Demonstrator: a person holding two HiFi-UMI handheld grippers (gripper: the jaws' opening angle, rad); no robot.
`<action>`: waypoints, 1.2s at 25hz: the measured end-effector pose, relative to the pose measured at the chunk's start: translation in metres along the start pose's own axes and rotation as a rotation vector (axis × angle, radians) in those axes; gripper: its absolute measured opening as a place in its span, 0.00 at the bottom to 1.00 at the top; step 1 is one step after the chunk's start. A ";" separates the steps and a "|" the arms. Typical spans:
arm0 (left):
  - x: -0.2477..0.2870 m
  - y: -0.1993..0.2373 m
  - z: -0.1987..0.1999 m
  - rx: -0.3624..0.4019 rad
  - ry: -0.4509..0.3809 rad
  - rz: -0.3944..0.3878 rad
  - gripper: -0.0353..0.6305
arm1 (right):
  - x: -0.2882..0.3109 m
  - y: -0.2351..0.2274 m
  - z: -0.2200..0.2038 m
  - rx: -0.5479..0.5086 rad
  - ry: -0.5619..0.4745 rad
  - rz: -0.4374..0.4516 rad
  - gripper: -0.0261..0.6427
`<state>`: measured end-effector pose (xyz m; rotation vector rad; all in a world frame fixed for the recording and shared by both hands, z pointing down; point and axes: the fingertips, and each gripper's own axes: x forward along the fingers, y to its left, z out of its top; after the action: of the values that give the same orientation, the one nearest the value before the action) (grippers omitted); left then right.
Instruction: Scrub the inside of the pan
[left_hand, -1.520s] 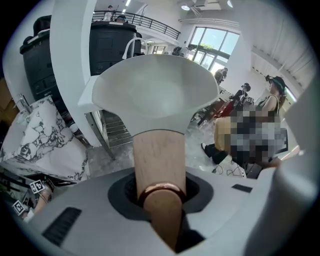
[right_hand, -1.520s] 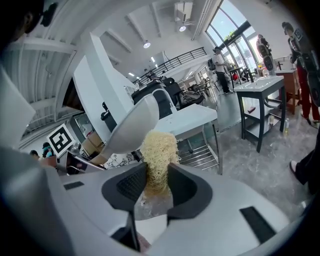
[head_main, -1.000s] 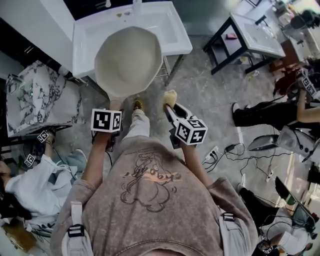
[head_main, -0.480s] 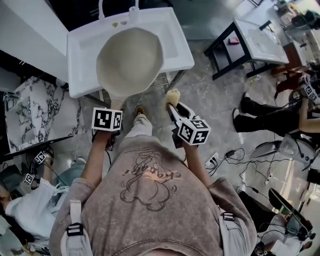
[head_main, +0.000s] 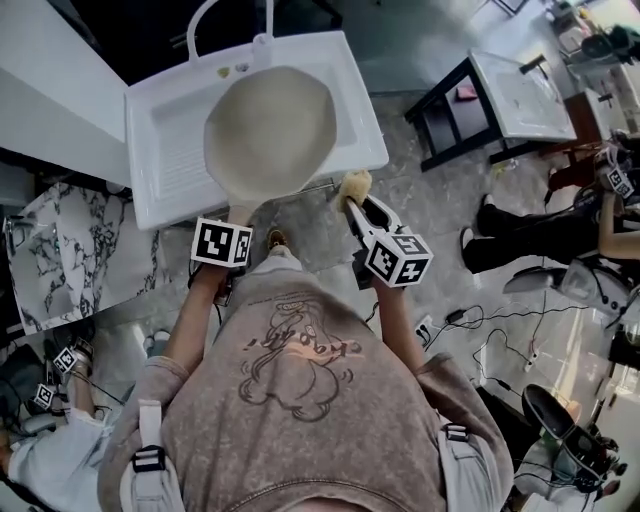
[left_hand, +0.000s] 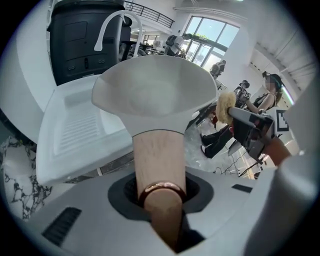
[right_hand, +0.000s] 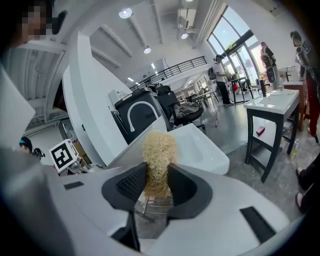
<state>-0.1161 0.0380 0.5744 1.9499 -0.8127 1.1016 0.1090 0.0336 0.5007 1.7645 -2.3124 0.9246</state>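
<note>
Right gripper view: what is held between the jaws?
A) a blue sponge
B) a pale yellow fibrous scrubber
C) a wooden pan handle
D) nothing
B: the right gripper has its jaws shut on a pale yellow fibrous scrubber, while the wooden pan handle sits in the left gripper.

At upper centre of the head view the pan (head_main: 268, 128) hangs over the sink (head_main: 165, 140), its handle (head_main: 238, 209) running down into the left tongs (head_main: 232, 224), while the right tongs (head_main: 353, 202) hold the scrubber (head_main: 354, 184) just below the sink's lower-right edge
</note>
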 end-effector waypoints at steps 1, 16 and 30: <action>0.002 0.002 0.006 0.006 0.005 -0.003 0.21 | 0.005 -0.001 0.006 -0.003 -0.007 0.001 0.25; 0.029 0.003 0.064 0.108 0.077 -0.033 0.22 | 0.043 -0.036 0.095 -0.029 -0.130 0.004 0.25; 0.041 0.005 0.094 0.105 0.110 -0.013 0.22 | 0.067 -0.062 0.153 -0.174 -0.111 0.068 0.25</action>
<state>-0.0632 -0.0502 0.5789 1.9586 -0.6940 1.2541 0.1856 -0.1098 0.4295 1.7175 -2.4501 0.6266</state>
